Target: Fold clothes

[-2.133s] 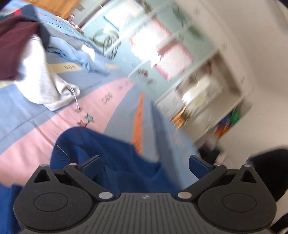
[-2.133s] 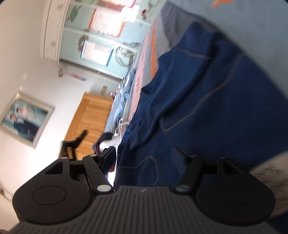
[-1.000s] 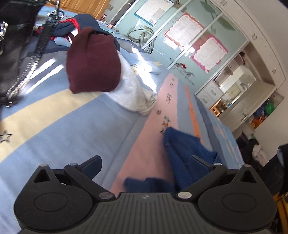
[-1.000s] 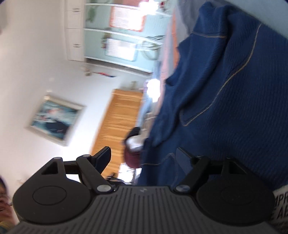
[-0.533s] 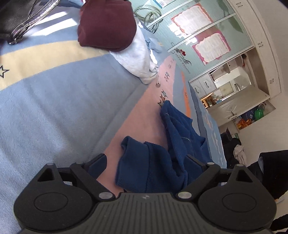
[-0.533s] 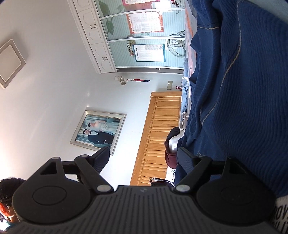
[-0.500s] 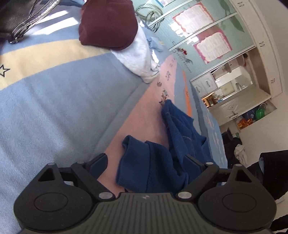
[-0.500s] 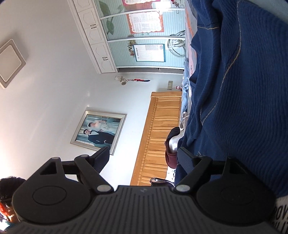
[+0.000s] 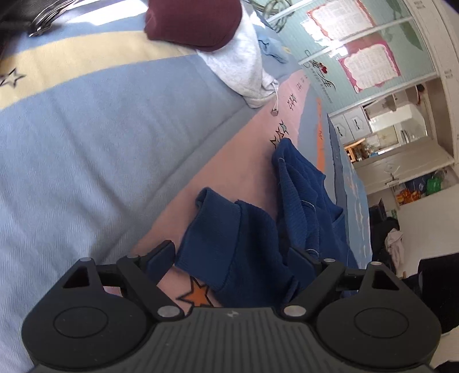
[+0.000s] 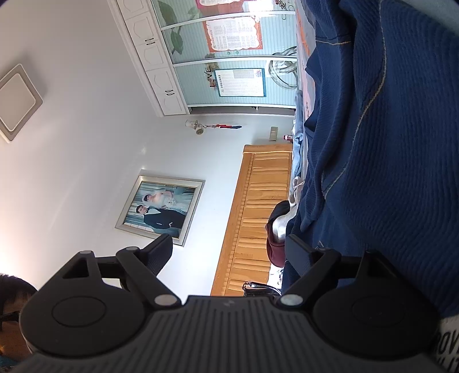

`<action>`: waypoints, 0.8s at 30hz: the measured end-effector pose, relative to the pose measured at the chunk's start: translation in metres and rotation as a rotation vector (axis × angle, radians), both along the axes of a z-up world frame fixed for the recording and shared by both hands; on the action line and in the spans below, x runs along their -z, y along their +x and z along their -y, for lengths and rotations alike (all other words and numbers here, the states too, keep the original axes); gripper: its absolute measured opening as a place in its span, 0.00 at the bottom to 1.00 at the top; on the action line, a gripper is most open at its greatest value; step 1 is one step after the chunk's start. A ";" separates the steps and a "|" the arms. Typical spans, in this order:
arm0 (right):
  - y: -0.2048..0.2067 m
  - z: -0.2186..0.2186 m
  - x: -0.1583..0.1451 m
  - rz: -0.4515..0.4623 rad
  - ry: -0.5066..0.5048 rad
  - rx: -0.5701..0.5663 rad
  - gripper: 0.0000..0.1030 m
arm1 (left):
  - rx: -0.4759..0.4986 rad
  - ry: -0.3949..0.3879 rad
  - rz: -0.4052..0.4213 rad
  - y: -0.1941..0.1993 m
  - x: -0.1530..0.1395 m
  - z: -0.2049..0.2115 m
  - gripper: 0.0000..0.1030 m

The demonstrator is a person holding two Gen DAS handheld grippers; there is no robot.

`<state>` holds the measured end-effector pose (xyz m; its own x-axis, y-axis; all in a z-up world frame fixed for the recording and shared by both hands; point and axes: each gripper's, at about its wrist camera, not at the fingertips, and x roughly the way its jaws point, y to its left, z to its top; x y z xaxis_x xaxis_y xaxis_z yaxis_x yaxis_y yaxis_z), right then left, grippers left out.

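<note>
L gripper (image 9: 229, 255) dropped; sweater (image 9: 289, 206) lengthwise away

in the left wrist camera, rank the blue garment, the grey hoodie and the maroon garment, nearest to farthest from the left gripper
1. blue garment: between the left gripper fingers, right of centre.
2. grey hoodie: farther up the bedspread, above centre.
3. maroon garment: top edge, lying on the hoodie.

Left gripper (image 9: 229, 255): angled downward, jaws spread wide, blue cloth (image 9: 235, 238) lying between them, pads not pressing it.
Right gripper (image 10: 229, 249): rolled sideways, tilted slightly upward, jaws opening, nothing between them; one finger lies against the cloth.
</note>
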<state>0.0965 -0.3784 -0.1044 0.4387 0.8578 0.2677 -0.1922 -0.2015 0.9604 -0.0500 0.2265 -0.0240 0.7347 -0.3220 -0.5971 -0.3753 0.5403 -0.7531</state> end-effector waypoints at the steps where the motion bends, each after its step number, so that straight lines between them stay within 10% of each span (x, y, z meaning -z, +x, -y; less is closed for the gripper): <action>1: 0.000 0.000 0.000 0.000 0.000 0.000 0.84 | -0.011 -0.023 -0.004 -0.004 0.000 0.001 0.84; 13: -0.002 -0.001 0.001 0.001 -0.004 0.000 0.84 | -0.223 -0.118 0.072 0.000 0.006 0.018 0.89; 19: -0.002 -0.001 0.002 0.000 -0.002 0.001 0.84 | -0.284 -0.154 0.033 -0.006 0.030 0.015 0.11; 24: -0.001 -0.003 0.002 0.002 -0.001 0.000 0.84 | -0.280 -0.143 0.045 -0.008 0.036 0.014 0.06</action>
<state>0.0960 -0.3755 -0.1067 0.4381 0.8583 0.2673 -0.1937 -0.2003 0.9604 -0.0582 0.2121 -0.0597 0.8313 -0.1814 -0.5254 -0.4593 0.3081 -0.8331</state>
